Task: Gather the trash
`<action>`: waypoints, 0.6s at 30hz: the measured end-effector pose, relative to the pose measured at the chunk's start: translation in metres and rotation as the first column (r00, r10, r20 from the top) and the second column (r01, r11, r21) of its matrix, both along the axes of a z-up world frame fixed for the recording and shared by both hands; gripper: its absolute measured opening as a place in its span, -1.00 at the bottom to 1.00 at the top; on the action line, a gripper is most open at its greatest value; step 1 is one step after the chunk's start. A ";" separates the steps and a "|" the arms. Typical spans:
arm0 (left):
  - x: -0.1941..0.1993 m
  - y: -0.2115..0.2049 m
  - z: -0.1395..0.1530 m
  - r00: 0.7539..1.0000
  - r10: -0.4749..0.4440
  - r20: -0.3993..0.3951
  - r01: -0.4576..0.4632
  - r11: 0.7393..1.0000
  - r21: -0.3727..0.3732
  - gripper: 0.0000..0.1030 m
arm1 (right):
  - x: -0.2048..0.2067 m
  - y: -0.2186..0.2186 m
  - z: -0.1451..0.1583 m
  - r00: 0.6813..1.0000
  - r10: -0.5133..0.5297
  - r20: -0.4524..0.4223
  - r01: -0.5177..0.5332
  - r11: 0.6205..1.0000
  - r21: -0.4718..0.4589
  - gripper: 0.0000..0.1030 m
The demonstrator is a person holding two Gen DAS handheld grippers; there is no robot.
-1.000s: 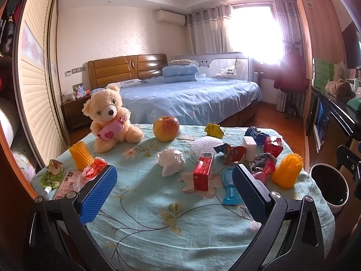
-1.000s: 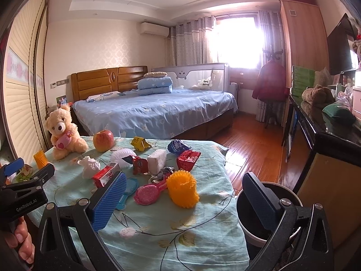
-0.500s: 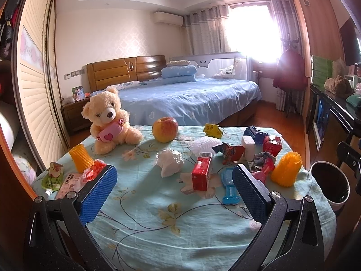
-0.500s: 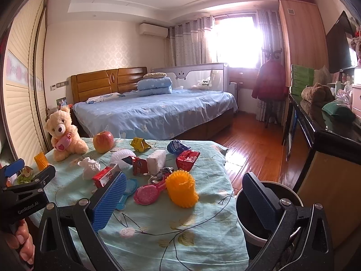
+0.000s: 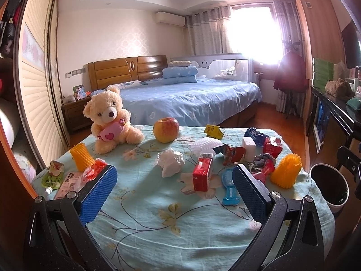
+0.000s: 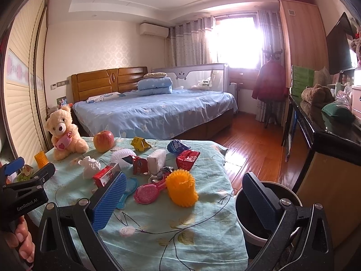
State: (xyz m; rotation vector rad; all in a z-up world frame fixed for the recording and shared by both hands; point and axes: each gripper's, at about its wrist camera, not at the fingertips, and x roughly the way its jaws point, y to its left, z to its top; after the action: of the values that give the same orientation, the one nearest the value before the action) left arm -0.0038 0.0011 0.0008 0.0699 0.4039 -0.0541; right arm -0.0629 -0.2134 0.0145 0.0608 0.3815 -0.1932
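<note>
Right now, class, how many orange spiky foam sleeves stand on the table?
2. One orange sleeve stands at the table's left edge, in front of the teddy bear; the other stands at the right edge by the bin. Clutter might hide more.

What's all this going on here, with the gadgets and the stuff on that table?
A person is holding a two-finger gripper in each hand, about to clear trash off a cluttered table. Both the left gripper and the right gripper are open and empty, hovering at the near edge. Crumpled tissue, a red carton and wrappers lie among toys and an apple. The bin stands beside the table. Nothing is picked up yet.
</note>
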 end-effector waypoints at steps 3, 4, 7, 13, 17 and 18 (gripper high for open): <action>0.000 0.003 0.000 1.000 -0.001 -0.009 0.001 1.000 -0.016 1.00 | -0.001 0.000 0.000 1.000 0.000 -0.002 0.000 1.000 0.001 1.00; 0.000 0.003 -0.001 1.000 -0.003 -0.011 0.003 1.000 -0.019 1.00 | -0.001 0.000 0.000 1.000 -0.001 -0.003 0.001 1.000 0.001 1.00; 0.001 0.003 -0.001 1.000 0.000 -0.016 0.000 1.000 -0.026 1.00 | -0.001 0.000 -0.001 1.000 0.000 -0.008 0.000 1.000 0.005 1.00; 0.007 0.004 -0.008 0.999 0.010 -0.037 -0.011 0.999 -0.034 1.00 | 0.003 -0.004 -0.006 1.000 0.001 -0.028 0.000 1.000 0.014 1.00; 0.010 -0.001 -0.015 0.999 -0.013 -0.039 0.013 1.000 0.005 1.00 | 0.006 -0.006 -0.010 0.999 0.001 -0.044 0.000 1.000 0.023 1.00; 0.011 -0.002 -0.016 0.999 -0.020 -0.040 0.020 1.000 0.015 1.00 | 0.008 -0.007 -0.011 0.999 0.003 -0.051 -0.001 1.000 0.029 1.00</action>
State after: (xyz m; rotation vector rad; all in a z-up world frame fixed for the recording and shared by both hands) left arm 0.0069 -0.0006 -0.0156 0.0879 0.4434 -0.0723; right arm -0.0551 -0.2203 0.0033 0.0840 0.4356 -0.1874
